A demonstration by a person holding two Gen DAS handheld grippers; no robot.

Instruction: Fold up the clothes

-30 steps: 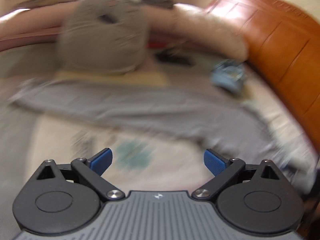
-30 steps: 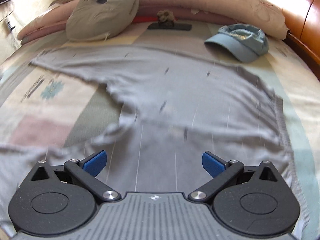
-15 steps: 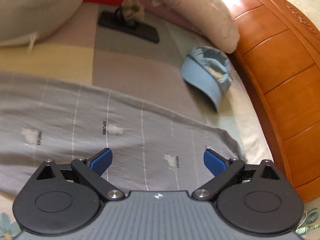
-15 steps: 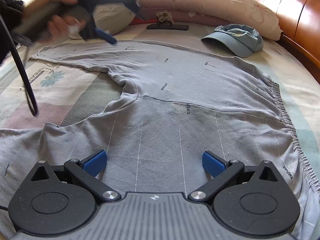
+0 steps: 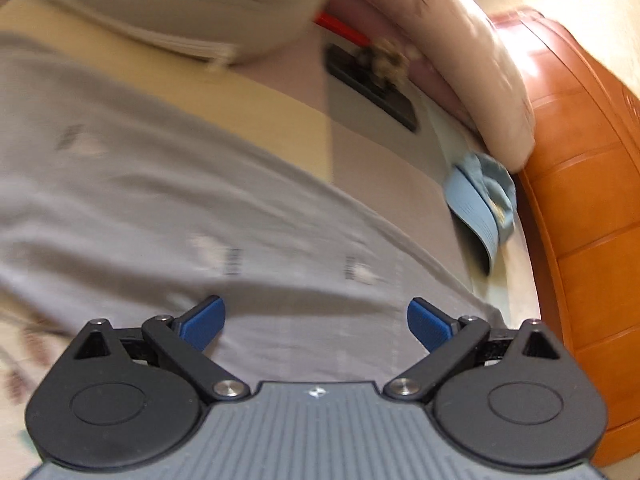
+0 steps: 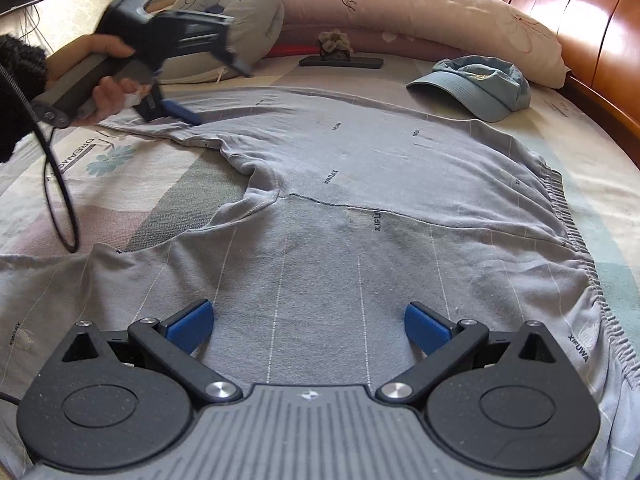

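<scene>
My left wrist view is motion-blurred; the grey trousers (image 6: 360, 208) run past its edges. They lie flat on the bed (image 6: 132, 216), elastic waistband at right, legs stretching leftward. My left gripper (image 6: 180, 112), wide open, hovers over the far leg; my right gripper (image 6: 308, 326), wide open, holds nothing above the near leg.

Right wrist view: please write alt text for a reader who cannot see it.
Grey trousers lie spread flat on a bed, with the open right gripper low over them. At far left, a hand holds the left gripper at the far trouser leg. Beyond lie a blue cap and pillows.
</scene>
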